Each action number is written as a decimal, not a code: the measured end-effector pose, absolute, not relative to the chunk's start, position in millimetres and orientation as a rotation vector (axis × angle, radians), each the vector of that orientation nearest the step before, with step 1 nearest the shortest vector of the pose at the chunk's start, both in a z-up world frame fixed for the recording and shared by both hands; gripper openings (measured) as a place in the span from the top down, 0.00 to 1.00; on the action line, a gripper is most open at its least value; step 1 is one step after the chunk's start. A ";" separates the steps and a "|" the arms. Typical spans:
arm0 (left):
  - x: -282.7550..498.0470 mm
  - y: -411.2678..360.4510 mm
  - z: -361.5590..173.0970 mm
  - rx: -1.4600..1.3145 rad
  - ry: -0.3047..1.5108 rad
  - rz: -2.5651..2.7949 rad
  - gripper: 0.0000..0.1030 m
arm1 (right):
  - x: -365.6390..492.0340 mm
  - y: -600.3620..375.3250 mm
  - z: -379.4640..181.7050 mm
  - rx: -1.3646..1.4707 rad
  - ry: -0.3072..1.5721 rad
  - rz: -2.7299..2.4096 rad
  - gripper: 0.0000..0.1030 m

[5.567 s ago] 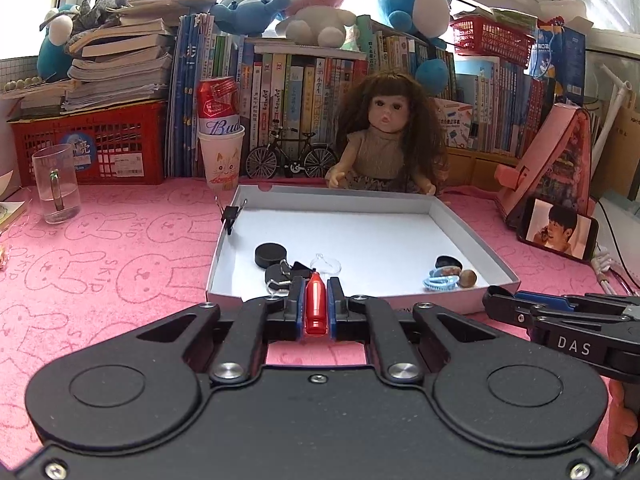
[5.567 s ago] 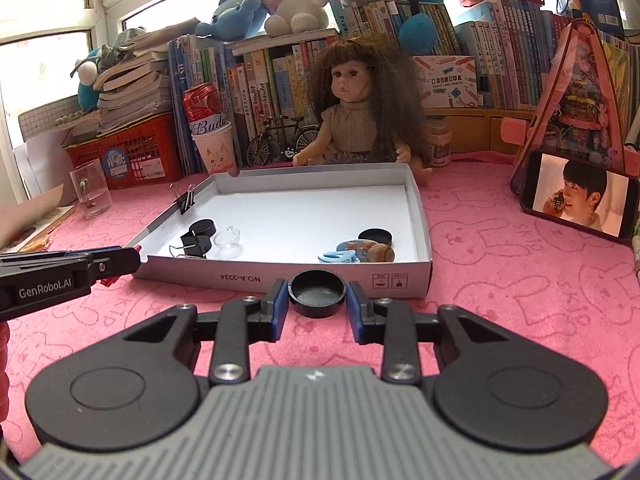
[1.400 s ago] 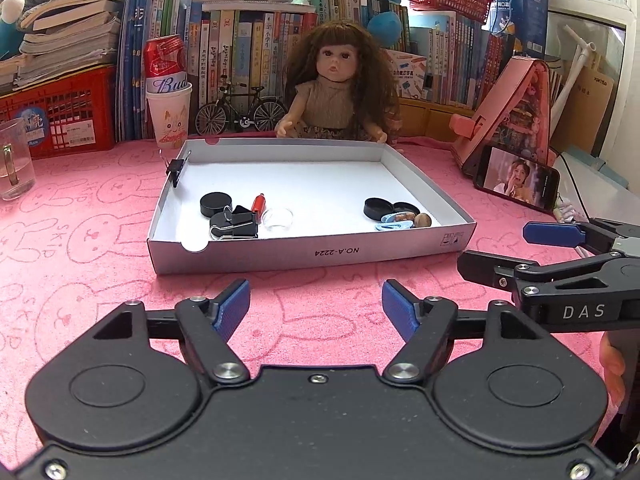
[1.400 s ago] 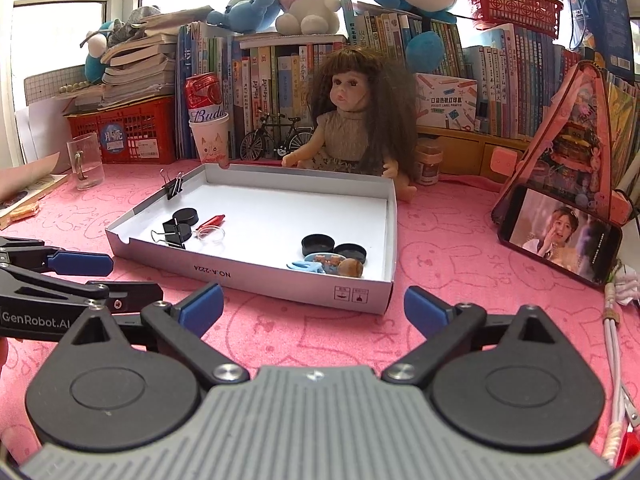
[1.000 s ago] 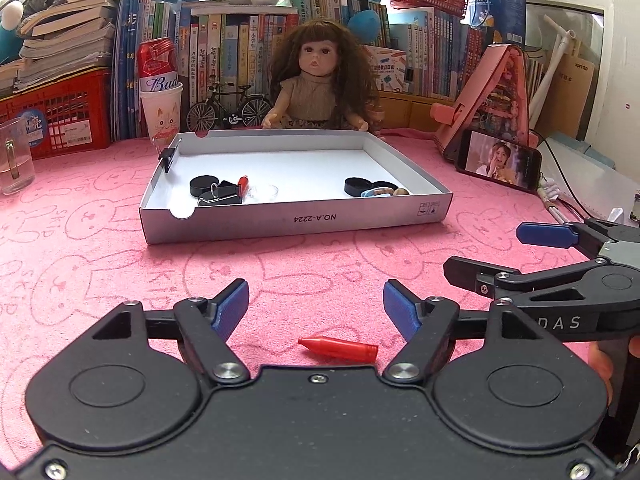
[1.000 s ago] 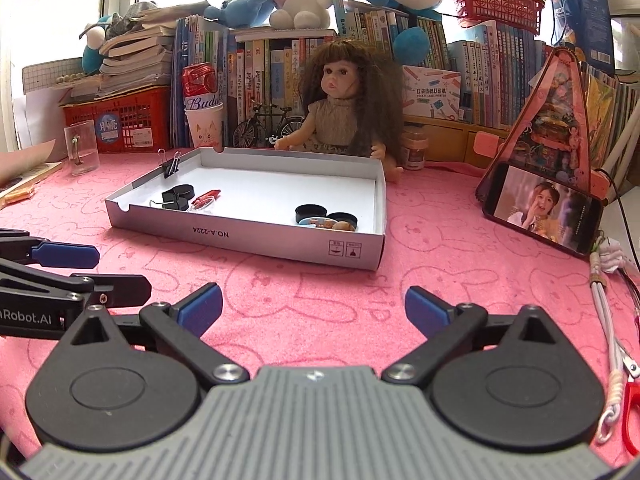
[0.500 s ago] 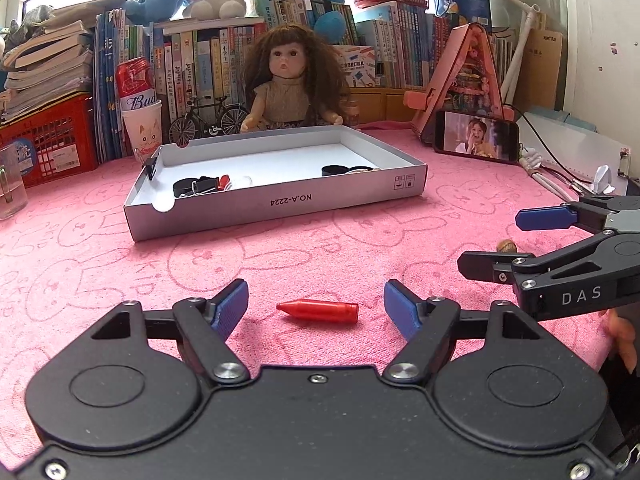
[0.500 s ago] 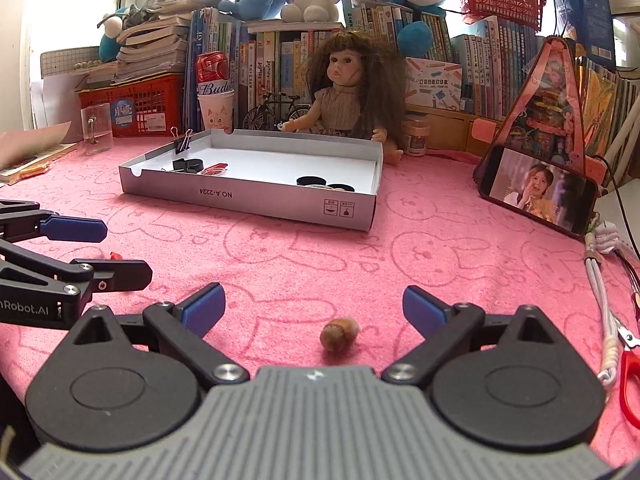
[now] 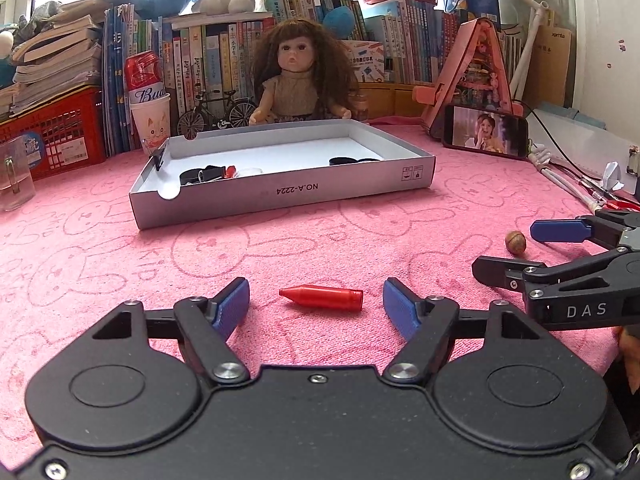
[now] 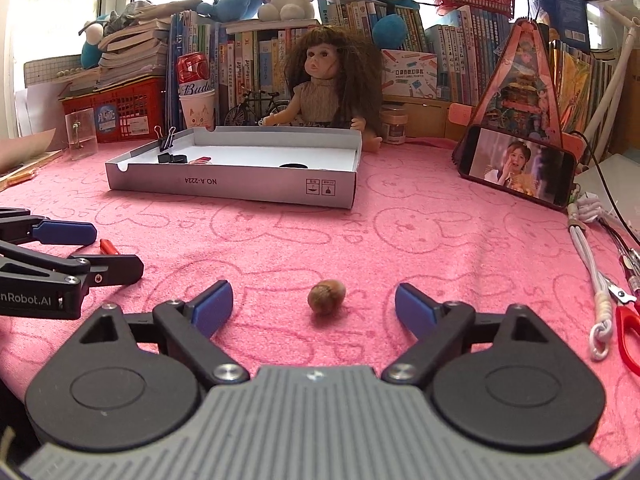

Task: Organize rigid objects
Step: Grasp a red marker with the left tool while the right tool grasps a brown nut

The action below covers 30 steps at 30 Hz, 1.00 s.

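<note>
Pink towelling printed with rabbit outlines covers the table (image 9: 360, 240) in the left wrist view. Readable writing: "NO.A-2224", upside down, on the near wall of the white cardboard box lid (image 9: 288, 194); "Bud" on the red can (image 9: 145, 80) standing in a paper cup; "DAS" on the right gripper (image 9: 516, 254) reaching in from the right edge. The left gripper (image 9: 316, 308) is spread wide, its blue pads touching nothing; the red crayon (image 9: 322, 298) lies on the cloth between them, tip toward the left. A brown nut (image 9: 515, 242) sits just beside the right gripper's upper blue pad. Inside the lid lie black binder clips (image 9: 200, 175) at the left and black caps (image 9: 352, 160) at the right. Behind it sits a doll (image 9: 298, 76) before rows of books, and a phone (image 9: 485, 131) leans on a pink stand.

In the right wrist view, "enRobot.AI" reads on the left gripper (image 10: 108, 252) at the left edge, and "Bud" shows on the can (image 10: 195, 76). The right gripper (image 10: 314, 306) is spread wide and empty, the nut (image 10: 326, 298) resting on the cloth between its pads. The crayon (image 10: 109, 246) peeks out between the left gripper's fingers. The box lid (image 10: 236, 184) stands well beyond. Red-handled scissors (image 10: 628, 328) and a white cable (image 10: 592, 272) lie at the right.
</note>
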<state>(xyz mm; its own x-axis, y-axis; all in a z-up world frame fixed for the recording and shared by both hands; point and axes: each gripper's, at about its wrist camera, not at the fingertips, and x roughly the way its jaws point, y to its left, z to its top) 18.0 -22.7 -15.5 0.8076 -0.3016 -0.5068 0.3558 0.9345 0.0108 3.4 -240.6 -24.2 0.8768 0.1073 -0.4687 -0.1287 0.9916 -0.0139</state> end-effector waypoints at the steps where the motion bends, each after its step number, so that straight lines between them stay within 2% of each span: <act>1: 17.8 -22.9 -15.7 0.107 0.523 -0.350 0.30 | 3.3 -240.6 -24.2 -0.044 0.486 0.121 0.10; 11: 14.7 -23.3 -16.7 0.106 0.515 -0.345 0.33 | 1.5 -240.1 -25.2 -0.036 0.477 0.110 0.11; 14: 11.9 -23.2 -16.8 0.109 0.506 -0.352 0.38 | 1.0 -240.0 -25.1 -0.031 0.473 0.112 0.14; 16: 9.8 -22.8 -16.5 0.111 0.501 -0.361 0.46 | 0.5 -239.5 -24.9 -0.029 0.470 0.114 0.18; 17: 9.0 -22.7 -16.2 0.112 0.499 -0.365 0.48 | 0.1 -239.4 -24.7 -0.028 0.468 0.116 0.20; 19: 7.7 -22.7 -15.8 0.114 0.496 -0.365 0.58 | -1.0 -238.4 -23.9 -0.025 0.463 0.123 0.26; 20: 7.2 -23.0 -15.5 0.116 0.495 -0.364 0.59 | -1.4 -238.0 -23.6 -0.026 0.460 0.126 0.31; 25: 5.7 -24.7 -14.5 0.117 0.498 -0.351 0.60 | -3.9 -236.6 -22.5 -0.029 0.450 0.122 0.55; 27: 6.0 -25.3 -13.7 0.117 0.501 -0.347 0.60 | -4.4 -236.4 -21.8 -0.034 0.448 0.111 0.70; 30: 6.9 -24.3 -12.4 0.103 0.510 -0.340 0.60 | -4.7 -236.2 -20.7 -0.040 0.447 0.107 0.78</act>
